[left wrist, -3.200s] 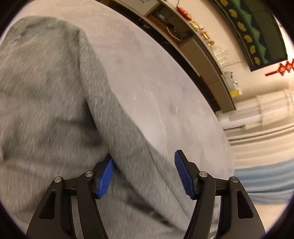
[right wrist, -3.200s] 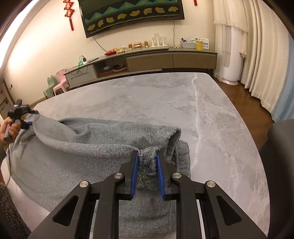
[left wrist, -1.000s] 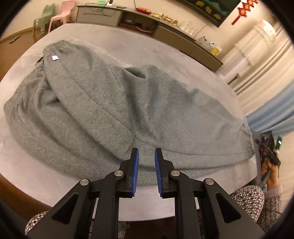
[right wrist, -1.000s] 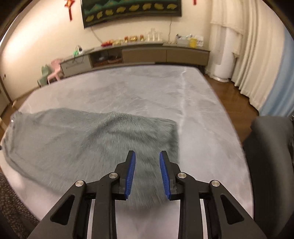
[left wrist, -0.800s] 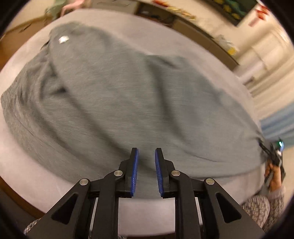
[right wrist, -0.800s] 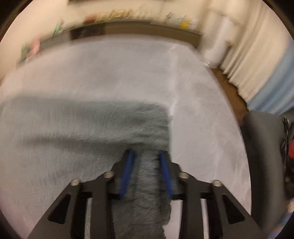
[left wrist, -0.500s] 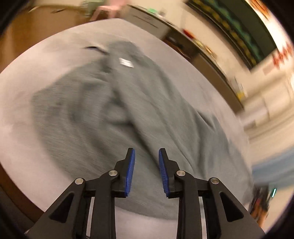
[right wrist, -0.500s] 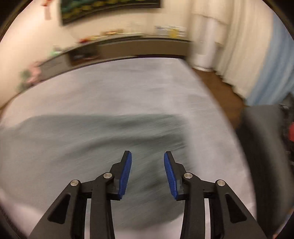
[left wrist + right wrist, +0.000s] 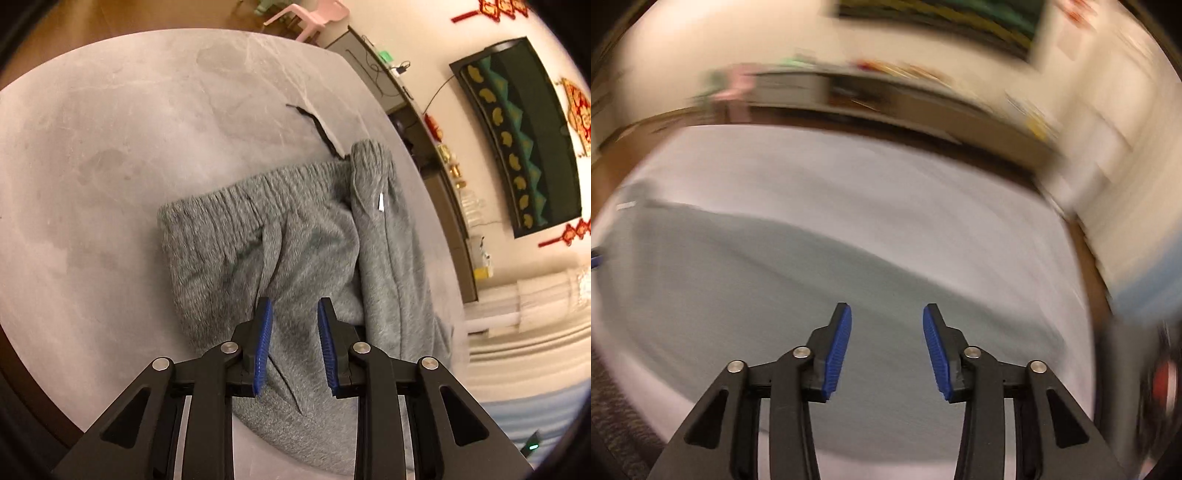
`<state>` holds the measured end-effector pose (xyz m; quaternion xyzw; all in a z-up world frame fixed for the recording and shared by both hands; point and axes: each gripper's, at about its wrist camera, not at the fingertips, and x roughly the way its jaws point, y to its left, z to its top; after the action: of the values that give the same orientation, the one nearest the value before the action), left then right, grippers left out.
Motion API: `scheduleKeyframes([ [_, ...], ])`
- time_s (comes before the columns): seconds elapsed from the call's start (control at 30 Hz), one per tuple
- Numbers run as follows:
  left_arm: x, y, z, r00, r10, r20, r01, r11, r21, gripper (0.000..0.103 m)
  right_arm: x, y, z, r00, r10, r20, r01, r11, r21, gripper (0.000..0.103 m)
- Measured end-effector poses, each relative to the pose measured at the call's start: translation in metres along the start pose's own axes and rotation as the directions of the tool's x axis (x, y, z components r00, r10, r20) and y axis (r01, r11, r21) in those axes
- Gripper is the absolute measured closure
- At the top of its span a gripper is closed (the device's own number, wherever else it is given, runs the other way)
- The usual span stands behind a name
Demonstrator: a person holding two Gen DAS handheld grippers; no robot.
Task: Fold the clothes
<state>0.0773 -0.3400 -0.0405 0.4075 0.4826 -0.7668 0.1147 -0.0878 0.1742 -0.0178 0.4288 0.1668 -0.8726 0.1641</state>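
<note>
Right wrist view motion-blurred throughout: grey knitted sweatpants [image 9: 746,295] a featureless smear, far sideboard [image 9: 886,99] contents unreadable. Left view: sweatpants' near-right legs run behind the black blue-padded left claw [image 9: 293,345] and off frame.

My black left gripper with blue ribbed pads [image 9: 292,341] and matching black right gripper [image 9: 886,345] both gape, empty.

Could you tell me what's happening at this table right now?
A person is folding grey sweatpants on a marble table with a handheld gripper in each hand. The left gripper hovers open over the fabric below the elastic waistband, gripping nothing. The right gripper is also open and empty above the pants; its view is motion-blurred.
</note>
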Motion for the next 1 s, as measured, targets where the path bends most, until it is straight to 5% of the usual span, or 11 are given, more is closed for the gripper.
scheduleKeyframes([
  [0.1,0.004,0.015,0.004,1.000,-0.025,-0.009,0.025,0.999,-0.029,0.077,0.021,0.122,0.045,0.983,0.184,0.030,-0.176,0.969,-0.173,0.051],
  [0.2,0.007,0.026,0.005,0.999,-0.041,-0.015,0.040,0.999,-0.033,0.077,0.046,0.243,0.084,0.939,0.343,0.030,-0.313,0.887,-0.338,0.041],
  [0.4,0.012,0.036,0.013,0.999,-0.050,-0.005,0.049,0.999,-0.013,0.077,0.153,0.422,0.132,0.943,0.332,-0.004,-0.287,0.812,-0.507,0.040],
  [0.5,0.015,0.040,0.017,0.998,-0.065,-0.002,0.065,0.998,-0.008,0.077,0.212,0.473,0.145,0.971,0.236,-0.027,-0.212,0.810,-0.547,0.040],
  [0.57,0.017,0.041,0.019,0.997,-0.076,-0.007,0.076,0.997,0.001,0.077,0.251,0.484,0.150,0.985,0.164,-0.060,-0.171,0.822,-0.544,0.057],
  [0.6,0.018,0.041,0.020,0.997,-0.081,-0.009,0.081,0.997,0.005,0.077,0.259,0.480,0.152,0.984,0.165,-0.066,-0.175,0.832,-0.527,0.076],
  [0.73,0.020,0.048,0.027,0.992,-0.124,-0.023,0.124,0.992,-0.021,0.077,0.249,0.445,0.163,0.967,0.251,-0.042,-0.245,0.874,-0.419,0.095],
  [0.83,0.021,0.050,0.029,0.990,-0.141,-0.027,0.140,0.989,-0.040,0.077,0.206,0.415,0.173,0.917,0.398,-0.007,-0.376,0.861,-0.344,0.097],
  [0.9,0.019,0.045,0.033,0.986,-0.165,-0.009,0.164,0.985,-0.056,0.077,0.171,0.396,0.173,0.842,0.538,-0.031,-0.518,0.791,-0.327,0.098],
  [1.0,0.009,0.046,0.038,0.974,-0.216,0.060,0.221,0.972,-0.078,0.075,0.151,0.398,0.162,0.705,0.693,-0.152,-0.693,0.626,-0.357,0.098],
])
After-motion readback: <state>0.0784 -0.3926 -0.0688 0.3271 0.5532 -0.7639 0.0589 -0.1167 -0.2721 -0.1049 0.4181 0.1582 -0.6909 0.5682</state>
